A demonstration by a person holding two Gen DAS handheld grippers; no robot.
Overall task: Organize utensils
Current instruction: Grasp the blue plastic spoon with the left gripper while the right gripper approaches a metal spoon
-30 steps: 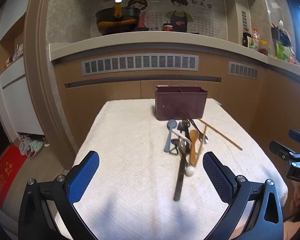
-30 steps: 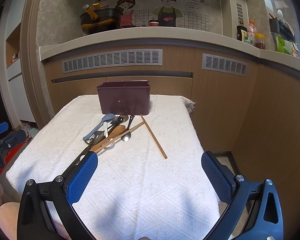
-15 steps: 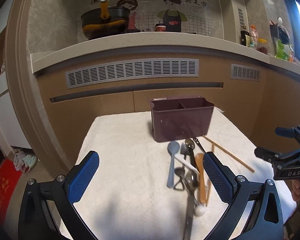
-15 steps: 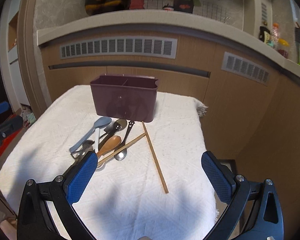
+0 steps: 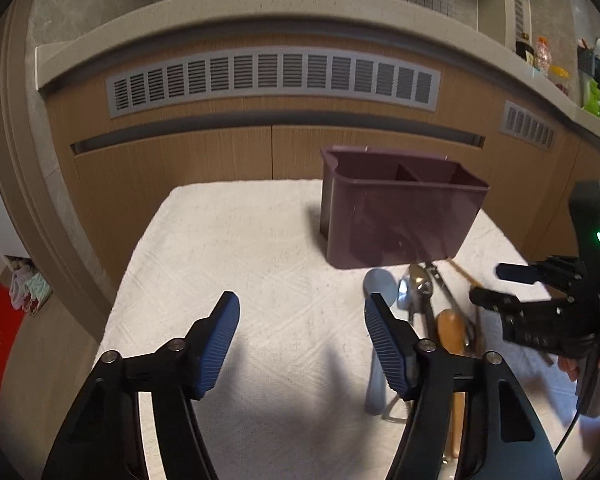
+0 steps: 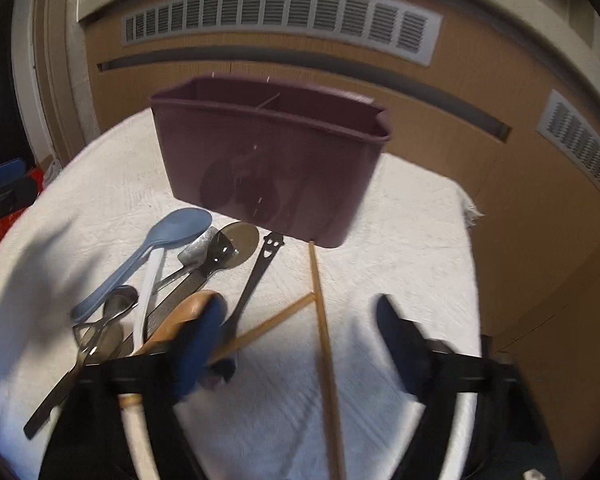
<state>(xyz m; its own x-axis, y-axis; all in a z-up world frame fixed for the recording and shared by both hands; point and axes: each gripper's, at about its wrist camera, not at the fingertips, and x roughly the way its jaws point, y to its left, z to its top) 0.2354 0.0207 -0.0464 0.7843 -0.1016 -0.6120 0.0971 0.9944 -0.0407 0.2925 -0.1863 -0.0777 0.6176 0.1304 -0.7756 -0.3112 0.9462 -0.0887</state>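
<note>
Utensils of metal, wood and plastic [image 6: 188,280] are left piled on white cloth before the empty maroon plastic caddy [image 6: 272,160]; nothing is sorted. Both the left gripper [image 5: 300,340] and right gripper [image 6: 300,344], jaws just narrowed, are held half-spread, unloaded.

Desk [image 6: 400,208] layout: caddy behind, utensils in front.
Two-compartment caddy [image 6: 272,164] stands at the desk's far side, before the cabinet front [image 5: 180,168]. Spoons [image 6: 156,248], pizza cutter [image 6: 236,246] and wooden spoon [image 6: 188,316] lie heaped before it; chopsticks [image 6: 322,320] lie to their right.
</note>
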